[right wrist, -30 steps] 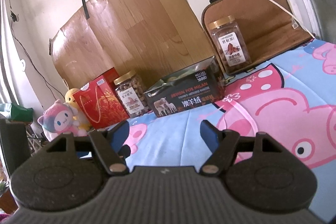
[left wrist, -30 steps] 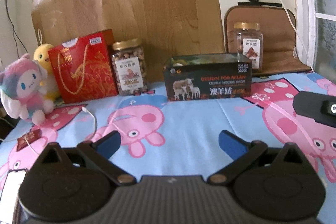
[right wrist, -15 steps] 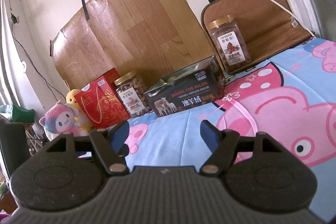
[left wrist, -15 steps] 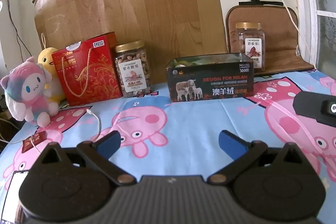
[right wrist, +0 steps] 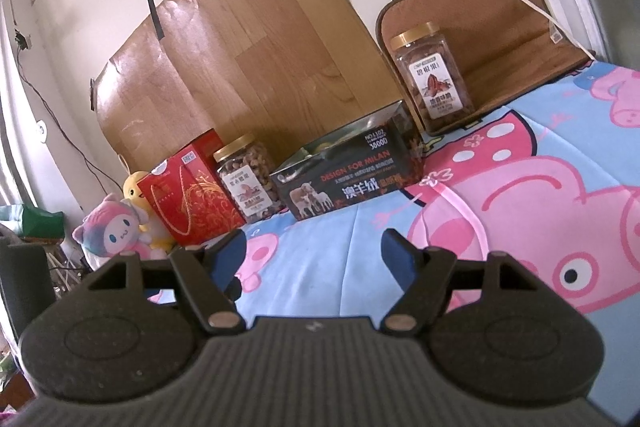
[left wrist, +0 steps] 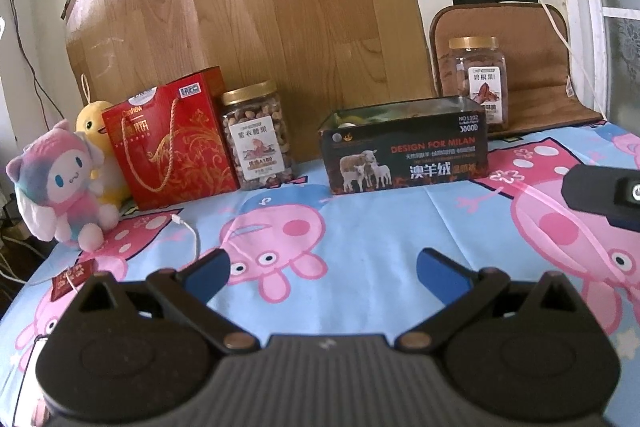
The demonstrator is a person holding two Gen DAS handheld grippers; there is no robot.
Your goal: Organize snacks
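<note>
Along the back of the cartoon-pig cloth stand a red gift box (left wrist: 172, 135) (right wrist: 192, 193), a gold-lidded jar of nuts (left wrist: 258, 137) (right wrist: 248, 181), an open black tin box (left wrist: 404, 151) (right wrist: 346, 177) with items inside, and a second nut jar (left wrist: 478, 79) (right wrist: 432, 77) behind the tin to the right. My left gripper (left wrist: 322, 267) is open over the cloth, well short of the row. My right gripper (right wrist: 314, 253) is open too, with nothing between its fingers. The right gripper's black body (left wrist: 604, 197) shows at the right edge of the left wrist view.
A pink plush doll (left wrist: 64, 183) and a yellow plush (left wrist: 94, 119) sit at the left end of the row. A white cable (left wrist: 190, 231) and a small red packet (left wrist: 72, 275) lie on the cloth at left. A wooden board (left wrist: 280, 7) and brown cushion (left wrist: 532, 55) lean on the wall.
The left wrist view has tilted slightly, so the row of snacks sits a little lower and more level. Neither gripper has shifted its place or its jaws.
</note>
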